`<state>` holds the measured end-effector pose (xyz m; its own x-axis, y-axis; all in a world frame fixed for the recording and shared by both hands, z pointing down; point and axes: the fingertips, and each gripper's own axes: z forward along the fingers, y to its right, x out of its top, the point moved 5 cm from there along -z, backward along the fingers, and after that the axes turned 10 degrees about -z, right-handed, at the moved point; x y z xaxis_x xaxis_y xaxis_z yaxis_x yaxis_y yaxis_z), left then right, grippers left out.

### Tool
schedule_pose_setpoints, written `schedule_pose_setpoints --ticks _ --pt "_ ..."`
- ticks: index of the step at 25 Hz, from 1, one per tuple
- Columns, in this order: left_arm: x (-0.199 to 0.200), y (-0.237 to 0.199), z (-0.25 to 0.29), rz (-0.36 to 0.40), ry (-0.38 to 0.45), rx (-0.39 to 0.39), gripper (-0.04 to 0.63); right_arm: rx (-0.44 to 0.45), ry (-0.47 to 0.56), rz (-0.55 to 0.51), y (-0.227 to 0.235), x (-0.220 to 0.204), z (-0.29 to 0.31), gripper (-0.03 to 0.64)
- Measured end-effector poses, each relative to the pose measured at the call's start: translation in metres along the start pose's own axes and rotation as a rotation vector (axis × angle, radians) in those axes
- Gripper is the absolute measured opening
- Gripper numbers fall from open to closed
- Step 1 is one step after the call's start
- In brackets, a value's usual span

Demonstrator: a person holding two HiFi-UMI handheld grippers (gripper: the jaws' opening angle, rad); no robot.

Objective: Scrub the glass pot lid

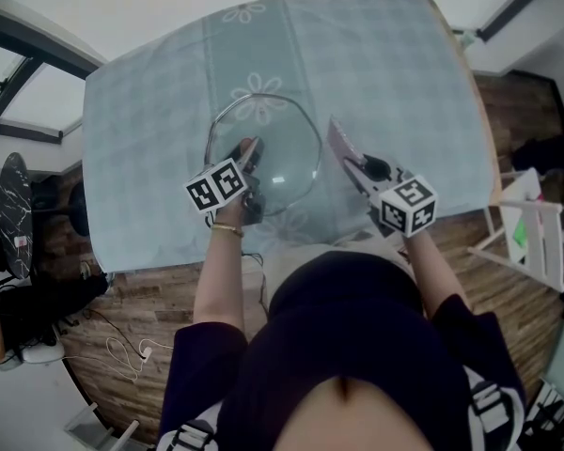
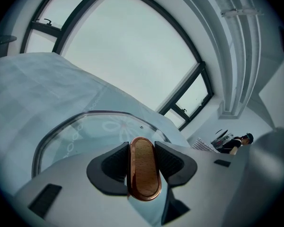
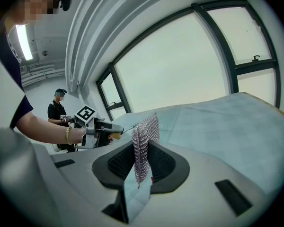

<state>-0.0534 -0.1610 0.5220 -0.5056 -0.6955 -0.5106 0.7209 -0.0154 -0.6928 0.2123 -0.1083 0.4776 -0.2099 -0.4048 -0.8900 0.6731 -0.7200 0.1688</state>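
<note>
The glass pot lid (image 1: 274, 130) with its metal rim is over the middle of the table. My left gripper (image 1: 251, 155) is shut on the lid's oval wooden knob (image 2: 144, 168), which is copper-edged and sits between the pads. The glass (image 2: 97, 132) stretches away beyond the jaws. To the lid's right, my right gripper (image 1: 351, 163) is shut on a silvery mesh scrub cloth (image 3: 145, 138). The cloth stands up out of the jaws, just beside the lid's right rim. From the right gripper view, the left gripper (image 3: 103, 132) shows at the left.
A pale blue cloth with flower prints (image 1: 376, 73) covers the table. The near table edge (image 1: 169, 266) borders a wooden floor with cables (image 1: 122, 350). A white rack (image 1: 536, 233) stands to the right. Another person (image 3: 57, 109) stands far off by the windows.
</note>
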Motion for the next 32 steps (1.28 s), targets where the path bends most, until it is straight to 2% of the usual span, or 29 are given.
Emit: schedule_pose_setpoints --ticks 20,32 --pt "-0.011 -0.013 0.023 0.035 -0.087 0.147 0.167 0.001 -0.008 0.009 0.004 0.002 0.001 0.080" --pt "-0.013 -0.013 0.025 0.041 -0.095 0.163 0.169 0.019 -0.014 0.012 0.000 -0.002 0.003 0.080"
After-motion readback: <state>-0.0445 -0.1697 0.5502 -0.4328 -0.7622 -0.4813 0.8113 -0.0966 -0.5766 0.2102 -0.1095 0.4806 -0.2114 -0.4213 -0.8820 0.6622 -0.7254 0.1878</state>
